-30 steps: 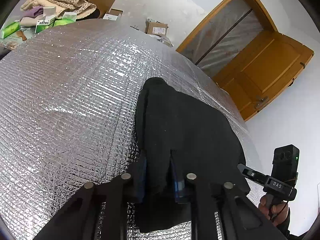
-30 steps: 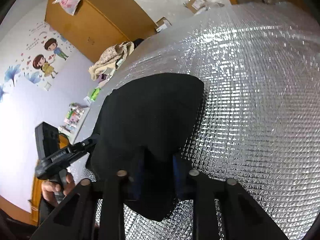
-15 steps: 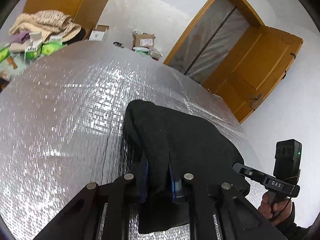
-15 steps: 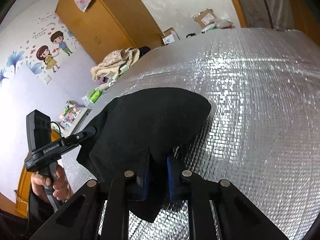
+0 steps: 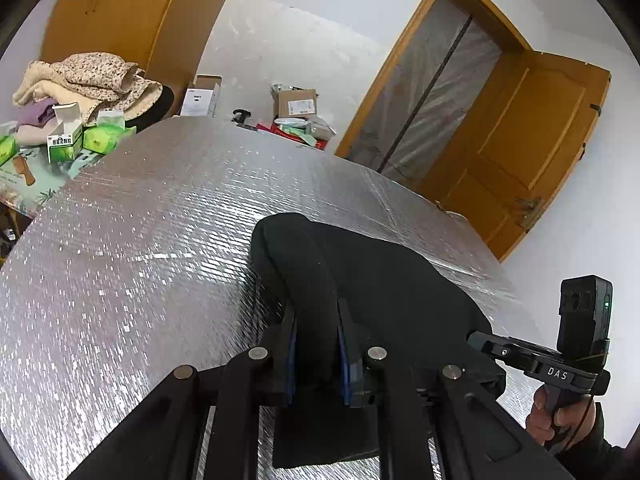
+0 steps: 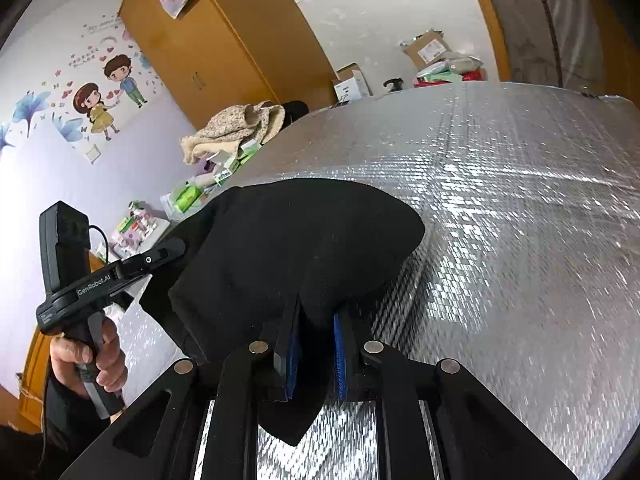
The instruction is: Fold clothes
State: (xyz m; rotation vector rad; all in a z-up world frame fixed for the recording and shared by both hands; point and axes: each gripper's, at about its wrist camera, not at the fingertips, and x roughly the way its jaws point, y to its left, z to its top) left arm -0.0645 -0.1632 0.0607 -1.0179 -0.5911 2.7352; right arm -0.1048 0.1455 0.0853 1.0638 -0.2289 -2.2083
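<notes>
The black garment (image 5: 384, 288) is lying partly on the silver quilted surface (image 5: 140, 240), with its near edge lifted off it. The left gripper (image 5: 316, 344) is pinching a fold of the garment's edge between its narrowly parted blue pads. The right gripper (image 6: 314, 344) is gripping another part of that edge in the same way. Beyond the far side of the surface, a heap of pale clothes (image 5: 84, 76) is resting.

Black garment (image 5: 384, 288) lies on the silver quilted-foil table (image 5: 140, 240), near edge lifted; left gripper (image 5: 316, 344) and right gripper (image 6: 314, 344) at that edge; floral cloth pile (image 5: 92, 76) beyond the table's far-left corner; cardboard boxes (image 5: 296, 104) behind it.
</notes>
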